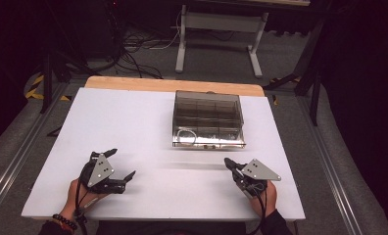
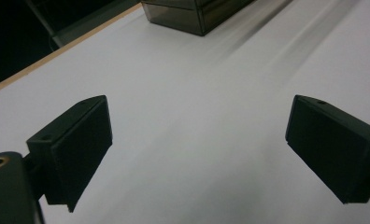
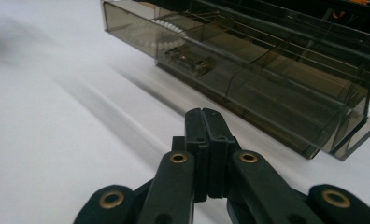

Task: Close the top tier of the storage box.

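Right tool (image 1: 227, 161) closed, just beside clear box (image 1: 208, 119).

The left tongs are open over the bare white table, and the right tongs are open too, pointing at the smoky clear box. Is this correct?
Not quite. The right tongs are shut, jaws pressed together with nothing between them, as the right gripper view shows. The left tongs are open over the white table, and the right tongs do point at the smoky clear box.
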`<state>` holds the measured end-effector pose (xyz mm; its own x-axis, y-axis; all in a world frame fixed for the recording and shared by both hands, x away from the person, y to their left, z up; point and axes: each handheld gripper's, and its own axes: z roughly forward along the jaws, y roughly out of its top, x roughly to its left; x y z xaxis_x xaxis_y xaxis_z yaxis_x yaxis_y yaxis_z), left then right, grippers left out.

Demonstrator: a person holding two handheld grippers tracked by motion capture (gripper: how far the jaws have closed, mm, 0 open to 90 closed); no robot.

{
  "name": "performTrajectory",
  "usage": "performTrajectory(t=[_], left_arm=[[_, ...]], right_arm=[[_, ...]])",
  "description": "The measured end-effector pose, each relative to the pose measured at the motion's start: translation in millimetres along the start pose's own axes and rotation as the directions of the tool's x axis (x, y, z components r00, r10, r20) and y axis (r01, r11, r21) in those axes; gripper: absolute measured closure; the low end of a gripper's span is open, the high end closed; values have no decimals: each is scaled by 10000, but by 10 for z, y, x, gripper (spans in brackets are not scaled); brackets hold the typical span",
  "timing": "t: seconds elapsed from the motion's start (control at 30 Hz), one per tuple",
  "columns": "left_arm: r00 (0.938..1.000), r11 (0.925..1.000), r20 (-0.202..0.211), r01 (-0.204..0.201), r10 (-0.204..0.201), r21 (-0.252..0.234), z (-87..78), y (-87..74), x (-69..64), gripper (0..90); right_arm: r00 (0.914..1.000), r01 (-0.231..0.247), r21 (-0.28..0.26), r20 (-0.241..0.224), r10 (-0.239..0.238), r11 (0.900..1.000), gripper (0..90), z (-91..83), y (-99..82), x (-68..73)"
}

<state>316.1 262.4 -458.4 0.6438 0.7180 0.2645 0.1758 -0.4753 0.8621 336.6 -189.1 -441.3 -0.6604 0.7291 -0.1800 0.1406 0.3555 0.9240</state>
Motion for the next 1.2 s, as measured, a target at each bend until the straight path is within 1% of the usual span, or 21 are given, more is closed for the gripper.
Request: performTrajectory(t=[0.1, 0.17, 0.2, 0.23, 0.33, 0.37, 0.5, 0.53, 0.67, 0.77, 0.87, 0.93, 1.03, 1.1, 1.13, 1.2], left_arm=[[9999, 9999, 45, 165, -165, -30, -24, -16, 4, 82], [10000, 9999, -59, -62, 62, 116, -28, -23, -3, 85], [9999, 9999, -56, -91, 91, 107, -29, -26, -3, 85], [9999, 9999, -52, -98, 99, 80, -32, -27, 3, 85], [9999, 9999, -16, 127, -127, -6, -35, -26, 20, 87], [9999, 9999, -26, 140, -140, -10, -35, -26, 22, 86], [10000, 10000, -19, 59, -59, 27, -23, -25, 27, 87], [10000, 10000, -26, 48, -48, 80, -21, -24, 25, 87], [10000, 10000, -9, 84, -84, 23, -16, -22, 28, 87], [10000, 10000, -28, 68, -68, 54, -14, -22, 27, 89], [10000, 10000, -9, 65, -65, 61, -10, -20, 23, 92], [10000, 10000, 8, 50, -50, 63, -7, -16, 22, 93], [10000, 10000, -71, -31, 31, 56, -5, -9, 23, 93], [9999, 10000, -109, -48, 48, 21, -5, -1, 27, 93], [9999, 10000, -103, -44, 43, -9, -8, 0, 30, 93], [10000, 10000, -90, -31, 31, -45, -9, 1, 34, 93]], right_arm=[[9998, -12, -38, 209, 13, 10000, 900, 38, 50, -24], [9996, -29, -94, 281, 32, 10000, 900, 63, 78, -35], [9995, -28, -110, 328, 32, 9999, 900, 75, 91, -38], [9994, -34, -133, 332, 38, 9999, 900, 80, 101, -39], [9995, 23, -276, 312, -15, 9996, 900, 116, 146, -31], [9996, 69, -309, 276, -60, 9995, 900, 132, 160, -23], [9996, 237, -321, 137, -233, 9992, 900, 210, 203, 18], [9996, 249, -318, 134, -245, 9992, 900, 229, 214, 26], [9993, 336, -218, 181, -332, 9992, 900, 283, 234, 47], [9992, 300, -185, 258, -296, 9994, 900, 310, 236, 39], [9994, 255, -139, 223, -252, 9996, 900, 333, 235, 30], [9999, 153, -260, 25, -152, 9995, 900, 351, 232, 25], [9995, 302, -189, 57, -301, 9994, 900, 385, 240, 39], [9981, 578, -116, 235, -575, 9983, 900, 391, 253, 57], [9977, 632, -118, 257, -629, 9979, 900, 391, 256, 59], [9985, 511, -103, 211, -509, 9986, 900, 393, 244, 52]])
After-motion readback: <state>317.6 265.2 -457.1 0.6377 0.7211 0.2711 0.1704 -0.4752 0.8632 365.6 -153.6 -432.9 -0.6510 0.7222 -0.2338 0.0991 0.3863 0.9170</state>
